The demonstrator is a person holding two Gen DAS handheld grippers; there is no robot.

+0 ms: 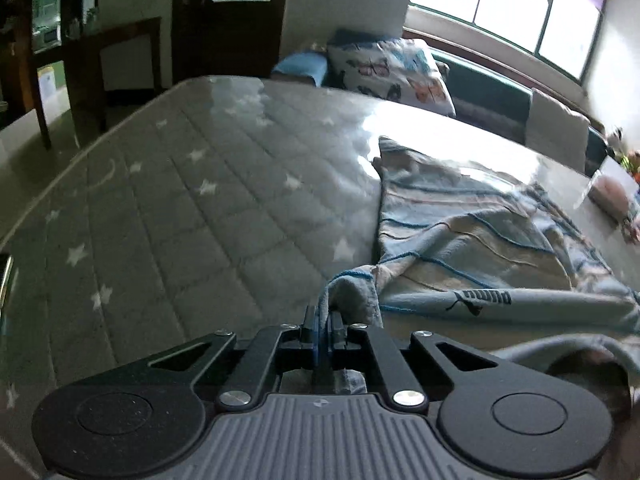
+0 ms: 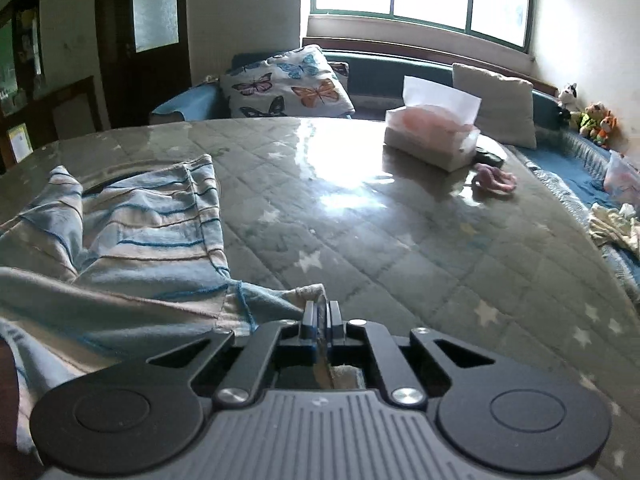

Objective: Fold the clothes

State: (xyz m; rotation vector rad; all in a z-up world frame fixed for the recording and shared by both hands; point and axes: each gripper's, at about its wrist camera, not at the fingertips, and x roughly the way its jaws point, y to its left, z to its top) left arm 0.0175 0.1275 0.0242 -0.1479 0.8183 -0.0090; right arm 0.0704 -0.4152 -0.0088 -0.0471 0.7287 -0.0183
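A light blue striped garment (image 1: 472,248) with a dark logo lies rumpled on a table covered by a quilted star-print cloth (image 1: 192,216). My left gripper (image 1: 323,316) is shut on a bunched corner of the garment at its near left edge. In the right wrist view the same striped garment (image 2: 132,240) spreads to the left, and my right gripper (image 2: 322,310) is shut on its near right corner, with a fold of cloth pinched between the jaws.
A tissue box (image 2: 434,136) and a small pink item (image 2: 494,178) sit at the far right of the table. Behind it runs a bench with a butterfly pillow (image 2: 288,84), a plain cushion (image 2: 496,104) and soft toys (image 2: 592,120). Dark wooden chairs (image 1: 120,64) stand at the left.
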